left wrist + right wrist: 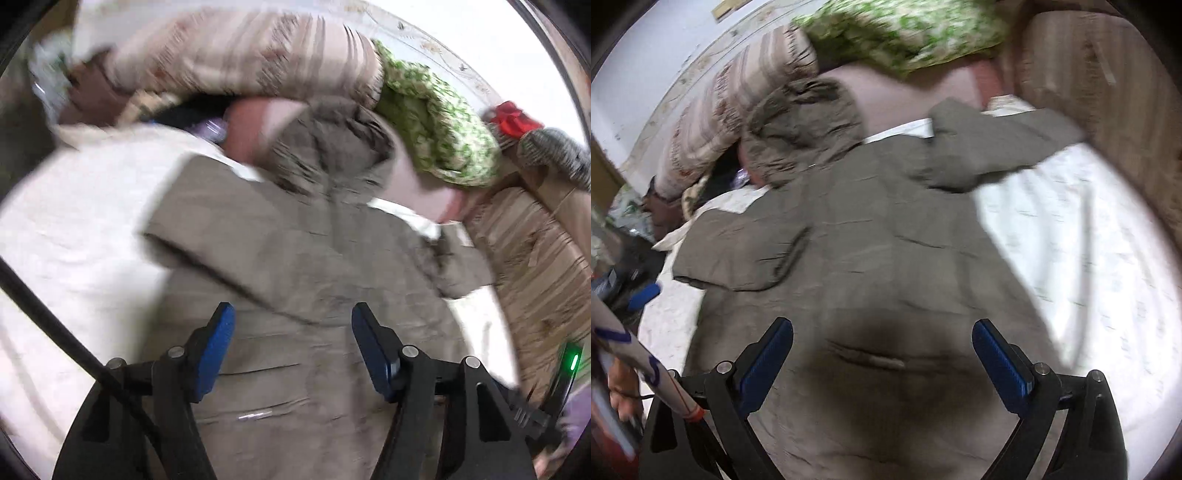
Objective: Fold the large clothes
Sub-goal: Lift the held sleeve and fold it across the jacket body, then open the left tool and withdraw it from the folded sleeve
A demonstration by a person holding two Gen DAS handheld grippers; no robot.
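Observation:
A large grey-brown hooded jacket lies flat on a white bed sheet, hood toward the far pillows, one sleeve folded across the body. It also shows in the right wrist view, with its hood at the far left and a sleeve stretched to the right. My left gripper is open and empty above the jacket's lower part. My right gripper is open and empty above the jacket's lower back. Both views are motion-blurred.
A striped beige quilt and a green-patterned blanket are piled at the head of the bed. A brown striped headboard or cushion borders the right side. White sheet shows to the jacket's right. A blue fingertip of the other gripper shows at left.

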